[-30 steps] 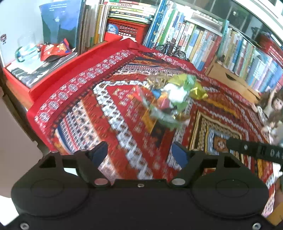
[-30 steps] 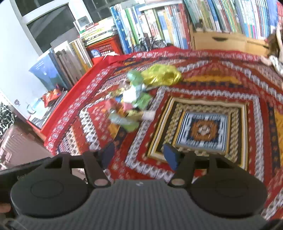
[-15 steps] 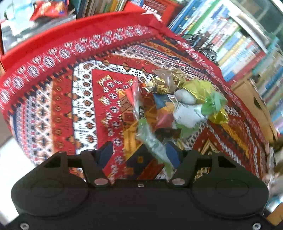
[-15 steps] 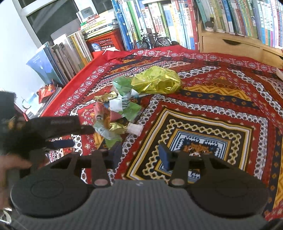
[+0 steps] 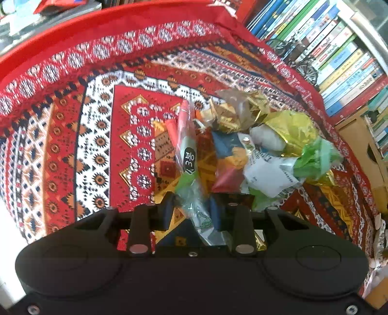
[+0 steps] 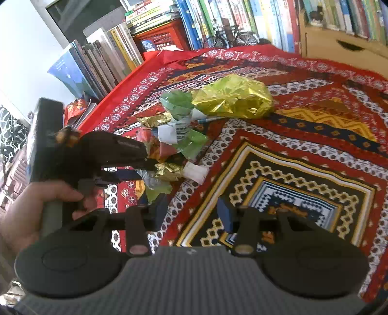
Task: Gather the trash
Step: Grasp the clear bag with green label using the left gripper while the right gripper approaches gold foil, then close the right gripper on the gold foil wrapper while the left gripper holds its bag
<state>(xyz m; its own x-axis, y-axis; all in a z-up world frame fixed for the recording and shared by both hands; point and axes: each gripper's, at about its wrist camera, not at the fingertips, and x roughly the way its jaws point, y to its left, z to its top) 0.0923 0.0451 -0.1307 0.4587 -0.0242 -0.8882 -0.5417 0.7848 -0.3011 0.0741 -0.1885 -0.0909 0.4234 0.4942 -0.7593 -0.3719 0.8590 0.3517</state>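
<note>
Left gripper tilted steeply down over the trash pile on the patterned table, fingers closing around a clear green wrapper, not visibly pressing yet. Right gripper angled down just beside the pile, fingers spread, empty. Left hand wrapped around its handle.

Red patterned cloth — yellow-gold foil.

A red patterned cloth covers the table. Along its far edge stand rows of books, a red crate, a small model bicycle and a wooden drawer box.
</note>
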